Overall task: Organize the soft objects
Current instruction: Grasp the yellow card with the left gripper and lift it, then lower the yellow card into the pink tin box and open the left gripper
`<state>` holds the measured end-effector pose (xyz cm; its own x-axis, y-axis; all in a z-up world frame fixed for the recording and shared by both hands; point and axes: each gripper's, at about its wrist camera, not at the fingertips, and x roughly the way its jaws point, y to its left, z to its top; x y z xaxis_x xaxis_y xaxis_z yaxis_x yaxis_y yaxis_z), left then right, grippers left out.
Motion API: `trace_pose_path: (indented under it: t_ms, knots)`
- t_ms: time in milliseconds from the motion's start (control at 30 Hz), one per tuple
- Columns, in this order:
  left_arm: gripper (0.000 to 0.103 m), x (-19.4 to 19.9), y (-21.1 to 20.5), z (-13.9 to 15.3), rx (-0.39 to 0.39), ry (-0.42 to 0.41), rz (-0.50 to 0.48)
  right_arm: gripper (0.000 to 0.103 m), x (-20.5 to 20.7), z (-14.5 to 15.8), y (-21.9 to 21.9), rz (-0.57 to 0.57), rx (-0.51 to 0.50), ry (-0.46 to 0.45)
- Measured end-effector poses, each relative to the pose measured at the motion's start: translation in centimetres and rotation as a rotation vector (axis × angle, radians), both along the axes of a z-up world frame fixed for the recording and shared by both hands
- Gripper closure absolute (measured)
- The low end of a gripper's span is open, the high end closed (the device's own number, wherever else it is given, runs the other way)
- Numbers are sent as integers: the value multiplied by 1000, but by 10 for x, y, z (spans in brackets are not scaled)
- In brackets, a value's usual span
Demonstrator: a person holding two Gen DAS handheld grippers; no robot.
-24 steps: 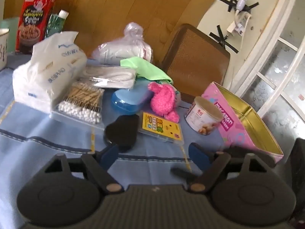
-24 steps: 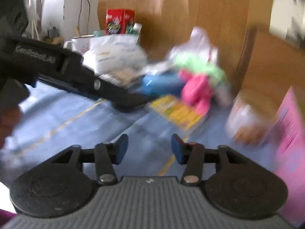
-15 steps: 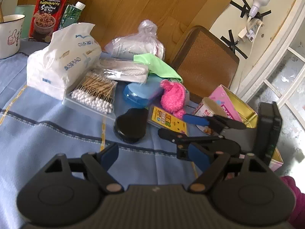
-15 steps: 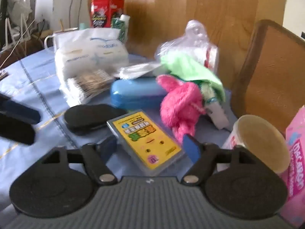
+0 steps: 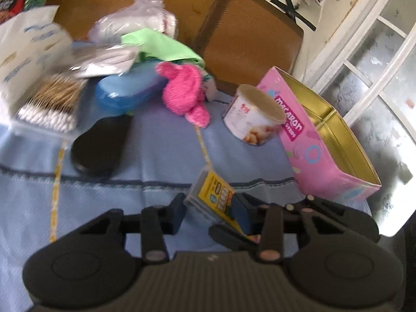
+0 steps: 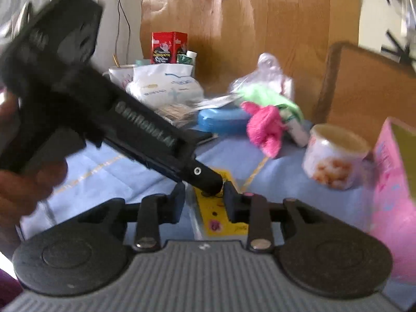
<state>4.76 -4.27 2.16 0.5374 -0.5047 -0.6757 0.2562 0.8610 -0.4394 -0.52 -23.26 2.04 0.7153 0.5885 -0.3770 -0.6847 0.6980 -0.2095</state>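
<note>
Currently we're gripping the yellow card pack (image 5: pixel 215 197) with both grippers: left gripper (image 5: pixel 212 212) jaws clamped on it, lifted and tilted above the blue tablecloth (image 5: pixel 161 150); right gripper (image 6: pixel 204 204) jaws closing in on the same pack, contact there hard to confirm. Pink knitted toy (image 5: pixel 186 92) is lying at 12 o'clock from the pack, touching the blue case (image 5: pixel 124 93). Snack tub (image 5: pixel 256 114) is sitting at 1 o'clock, pink tin (image 5: pixel 312 145) at 2 o'clock just beside it. Black pouch (image 5: pixel 100 144) at 10 o'clock.
</note>
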Motion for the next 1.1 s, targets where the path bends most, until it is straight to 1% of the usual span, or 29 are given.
trace_pose_path:
  t_ms: [33, 67, 100, 167, 200, 233, 267, 300, 333, 367, 400, 433, 467, 500, 533, 600, 700, 733, 800, 833, 900, 967, 1000, 1033, 1100]
  knots:
    - [65, 1, -3, 2, -8, 9, -4, 65, 3, 0, -3, 8, 0, -7]
    - [65, 0, -5, 1, -13, 14, -10, 60, 7, -1, -5, -4, -14, -19]
    - [65, 0, -7, 0, -4, 16, -9, 53, 12, -2, -10, -15, -8, -10]
    - [64, 1, -12, -3, 25, 20, -2, 18, 15, -7, -22, -20, 33, 36]
    - [64, 2, -13, -6, 24, 31, 1, 12, 16, -12, -30, -24, 57, 60]
    - [64, 2, -12, -7, 10, 34, 5, 11, 24, -15, -36, -44, 53, 93]
    - [64, 4, -14, -7, 4, 35, 7, 12, 26, -20, -38, -50, 42, 130]
    - [64, 4, -15, -7, 0, 35, 8, 15, 28, -20, -44, -42, 68, 132]
    - [67, 4, -17, -7, -7, 33, 4, 32, 25, -21, -43, -51, 83, 132]
    - [68, 3, -19, -5, -7, 24, 1, 44, 25, -21, -45, -53, 86, 121]
    - [69, 3, -22, -2, 4, 9, -1, 44, 23, -22, -45, -56, 96, 115]
    - [70, 1, -24, 4, 10, -11, -7, 44, 18, -24, -48, -51, 134, 119]
    - [71, 0, -26, 11, 1, -31, -21, 44, 18, -25, -51, -54, 148, 111]
    - [71, 0, -27, 18, -11, -46, -33, 45, 8, -24, -46, -75, 139, 99]
    - [71, 1, -29, 28, -17, -67, -46, 45, 8, -19, -45, -78, 166, 83]
    - [71, 3, -40, 46, -14, -113, -71, 45, -3, -10, -51, -90, 208, 10]
    - [71, 10, -71, 75, -6, -189, -143, 45, -13, 12, -64, -164, 246, -136]
    - [71, 13, -86, 83, -6, -212, -173, 45, -16, 19, -72, -205, 243, -189]
    - [70, 17, -116, 92, -1, -254, -239, 45, -17, 25, -87, -283, 242, -249]
    - [70, 18, -130, 94, 6, -271, -261, 45, -17, 25, -95, -323, 243, -263]
    - [70, 22, -160, 90, 15, -277, -299, 45, -11, 21, -114, -415, 249, -265]
    - [69, 27, -185, 79, 10, -256, -327, 45, -4, 14, -124, -502, 243, -247]
    - [67, 29, -194, 73, 17, -248, -329, 45, 2, 10, -128, -540, 234, -229]
    - [67, 30, -200, 67, 31, -242, -327, 44, 7, 3, -131, -581, 222, -205]
    - [67, 29, -199, 59, 50, -233, -320, 42, 10, -2, -137, -631, 250, -175]
